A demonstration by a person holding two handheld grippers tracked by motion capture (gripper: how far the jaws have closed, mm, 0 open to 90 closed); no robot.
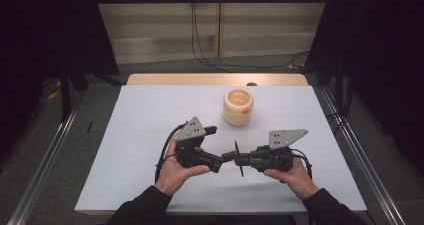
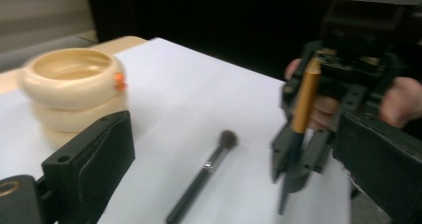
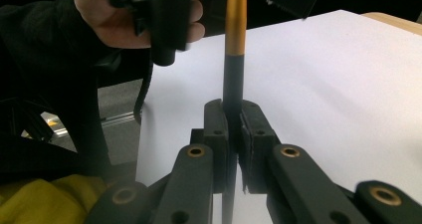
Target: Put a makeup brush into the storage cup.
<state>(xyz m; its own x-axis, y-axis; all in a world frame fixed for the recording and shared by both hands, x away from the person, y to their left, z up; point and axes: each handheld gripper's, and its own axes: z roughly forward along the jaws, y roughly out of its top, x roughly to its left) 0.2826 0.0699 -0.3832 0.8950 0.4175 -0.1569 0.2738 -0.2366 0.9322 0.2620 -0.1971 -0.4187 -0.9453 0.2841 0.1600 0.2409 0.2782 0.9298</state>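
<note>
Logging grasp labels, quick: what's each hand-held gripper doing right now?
Left hand-held gripper: open, empty.
Right hand-held gripper: shut on the gold-and-black brush.

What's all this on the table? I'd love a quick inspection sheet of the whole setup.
Surface: white table, wooden strip at its far edge.
Job's things: gold-and-black brush held upright; second black brush lying flat on the table.
Clutter: cream holder with an orange spot, standing at the far middle.
Grippers: right tool shut on the gold-and-black brush; left tool open, nothing between its jaws.
Cables: black cable trailing from the left tool; more cables on the floor behind.
Surroundings: dark curtains at both sides, metal rails, pale wall behind.
</note>
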